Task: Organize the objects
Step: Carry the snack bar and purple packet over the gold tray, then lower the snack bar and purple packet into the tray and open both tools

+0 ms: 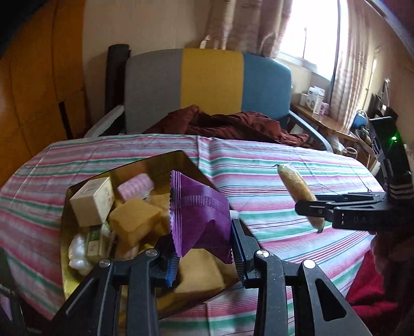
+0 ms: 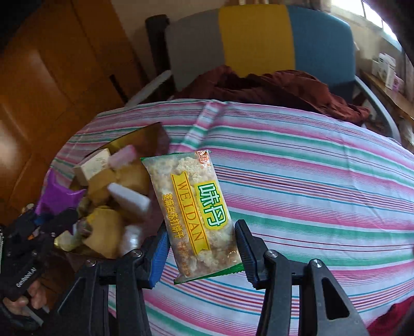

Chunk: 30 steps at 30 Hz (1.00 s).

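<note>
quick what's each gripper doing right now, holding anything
left gripper: closed on the purple packet, above the gold tray.
right gripper: closed on the WEIDAN cracker packet, above the striped tablecloth.

Bench cover (image 1: 284,165): cloth striped pink, green and white, creased near the far edge.
Chair (image 1: 209,82): behind the bench; backrest in three panels, grey, yellow, blue; pale armrests.
Dark red cloth (image 1: 233,124): crumpled on the chair seat.
Curtains (image 1: 245,23): patterned, beside a bright window.
Side shelf (image 1: 323,119): at right, carrying white boxes.
Wooden panelling (image 1: 38,77): at left, orange-brown.
</note>
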Tool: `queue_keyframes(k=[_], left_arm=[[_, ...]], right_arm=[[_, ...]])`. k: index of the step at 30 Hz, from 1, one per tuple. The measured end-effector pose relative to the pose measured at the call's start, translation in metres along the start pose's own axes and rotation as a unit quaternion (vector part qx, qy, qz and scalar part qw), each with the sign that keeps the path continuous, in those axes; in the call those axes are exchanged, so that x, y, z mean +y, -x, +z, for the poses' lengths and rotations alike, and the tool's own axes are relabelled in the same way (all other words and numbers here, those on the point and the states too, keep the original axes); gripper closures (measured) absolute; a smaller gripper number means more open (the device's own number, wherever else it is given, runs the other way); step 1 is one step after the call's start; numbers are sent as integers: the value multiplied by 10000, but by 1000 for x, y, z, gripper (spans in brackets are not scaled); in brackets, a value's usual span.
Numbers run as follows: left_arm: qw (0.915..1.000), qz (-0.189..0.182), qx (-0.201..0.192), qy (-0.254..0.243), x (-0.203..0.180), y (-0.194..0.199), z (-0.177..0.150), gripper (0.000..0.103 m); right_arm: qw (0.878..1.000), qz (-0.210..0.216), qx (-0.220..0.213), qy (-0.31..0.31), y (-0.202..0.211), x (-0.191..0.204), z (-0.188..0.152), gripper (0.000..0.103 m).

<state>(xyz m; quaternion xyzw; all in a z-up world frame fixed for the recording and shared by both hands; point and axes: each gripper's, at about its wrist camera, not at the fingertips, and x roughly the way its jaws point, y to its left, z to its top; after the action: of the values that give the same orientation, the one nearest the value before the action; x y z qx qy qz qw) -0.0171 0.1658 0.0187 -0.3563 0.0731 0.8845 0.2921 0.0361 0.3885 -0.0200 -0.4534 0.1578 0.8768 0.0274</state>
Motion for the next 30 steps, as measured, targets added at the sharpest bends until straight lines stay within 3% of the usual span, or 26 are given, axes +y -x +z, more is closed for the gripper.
queue_keyframes(k=[6,15,30], left_arm=[[9988,268,-78,394,40,16,-7,67],[9914,1030,-89,797,93,22,-19,67],[9915,986,182,825,96,-2,-30,67]], right_arm=[[9990,382,-16,249,-10,47,2,54],[9946,688,36,774,-33,109,8,54],[9950,475,220,856,-67,127,10,53]])
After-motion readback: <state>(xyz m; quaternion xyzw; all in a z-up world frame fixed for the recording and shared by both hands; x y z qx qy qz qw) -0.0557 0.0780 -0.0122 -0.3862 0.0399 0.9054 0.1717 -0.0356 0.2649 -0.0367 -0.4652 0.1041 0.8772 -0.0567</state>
